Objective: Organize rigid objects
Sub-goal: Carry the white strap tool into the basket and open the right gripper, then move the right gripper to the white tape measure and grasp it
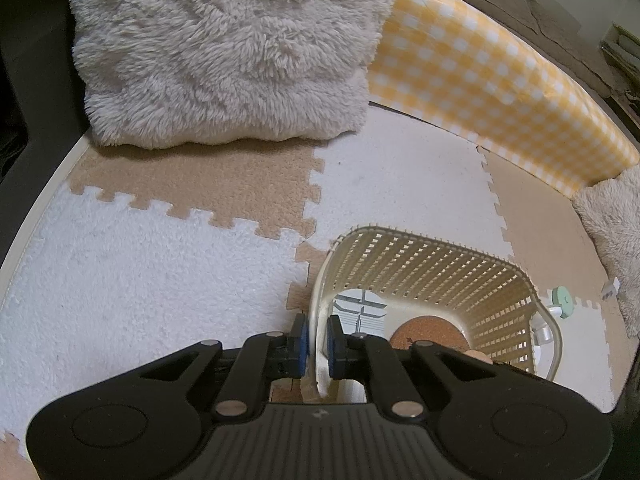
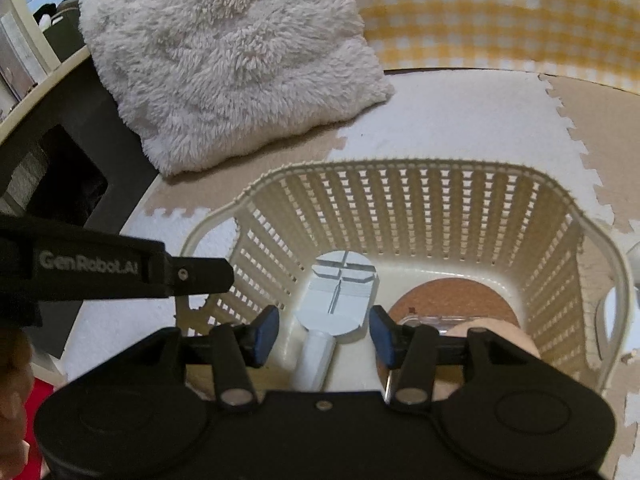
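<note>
A cream lattice basket (image 1: 440, 256) (image 2: 400, 192) stands on the foam mat. My left gripper (image 1: 318, 338) is shut on the basket's left rim, one pad outside, one inside. My right gripper (image 2: 324, 330) is open above the basket's inside. Below it lies a pale blue tool with a round head (image 2: 340, 292), also in the left wrist view (image 1: 360, 308). A round cork coaster (image 2: 456, 300) (image 1: 428, 334) lies beside it, with a clear plastic piece (image 2: 432, 322) and a pale rounded object (image 2: 496, 332) at the basket's near side. The left gripper's black body (image 2: 120, 272) shows at the left.
A fluffy cream cushion (image 1: 224, 52) (image 2: 224, 60) lies beyond the basket. A yellow checked pad (image 1: 500, 68) stands at the back right. A mint green round object (image 1: 562, 302) and a white plug (image 1: 610, 286) lie right of the basket. A second fluffy cushion (image 1: 612, 232) is at the right.
</note>
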Action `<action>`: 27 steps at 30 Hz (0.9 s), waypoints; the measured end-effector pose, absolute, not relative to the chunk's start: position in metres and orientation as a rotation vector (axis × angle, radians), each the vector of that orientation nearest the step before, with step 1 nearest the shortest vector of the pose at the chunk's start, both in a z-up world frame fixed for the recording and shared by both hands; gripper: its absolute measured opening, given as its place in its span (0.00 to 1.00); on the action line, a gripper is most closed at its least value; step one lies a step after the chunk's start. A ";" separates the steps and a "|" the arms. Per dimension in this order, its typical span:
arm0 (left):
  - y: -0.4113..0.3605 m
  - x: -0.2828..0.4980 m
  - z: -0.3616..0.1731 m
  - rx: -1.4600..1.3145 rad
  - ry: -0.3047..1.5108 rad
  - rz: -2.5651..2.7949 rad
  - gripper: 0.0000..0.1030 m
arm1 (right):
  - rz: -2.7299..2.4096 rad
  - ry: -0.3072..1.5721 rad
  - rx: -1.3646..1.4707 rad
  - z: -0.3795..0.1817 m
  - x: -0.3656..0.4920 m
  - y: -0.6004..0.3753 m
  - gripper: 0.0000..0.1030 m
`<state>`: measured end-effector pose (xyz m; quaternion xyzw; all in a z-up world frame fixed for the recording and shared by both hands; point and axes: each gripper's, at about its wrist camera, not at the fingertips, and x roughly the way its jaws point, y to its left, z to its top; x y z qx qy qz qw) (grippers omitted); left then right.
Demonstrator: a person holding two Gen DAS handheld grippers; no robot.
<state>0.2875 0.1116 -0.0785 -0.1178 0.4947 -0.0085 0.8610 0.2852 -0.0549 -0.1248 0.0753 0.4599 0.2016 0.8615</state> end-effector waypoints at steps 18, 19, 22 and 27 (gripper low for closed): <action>0.113 0.287 -0.078 -0.237 1.036 -0.013 0.09 | 0.406 0.862 0.102 -0.079 0.260 -0.089 0.87; 0.112 0.287 -0.078 -0.233 1.036 -0.012 0.09 | 0.404 0.857 0.090 -0.076 0.258 -0.091 0.90; 0.110 0.286 -0.077 -0.222 1.035 -0.011 0.09 | 0.392 0.843 0.041 -0.069 0.253 -0.096 0.95; 0.110 0.286 -0.077 -0.220 1.035 -0.011 0.09 | 0.379 0.816 0.015 -0.057 0.248 -0.112 1.00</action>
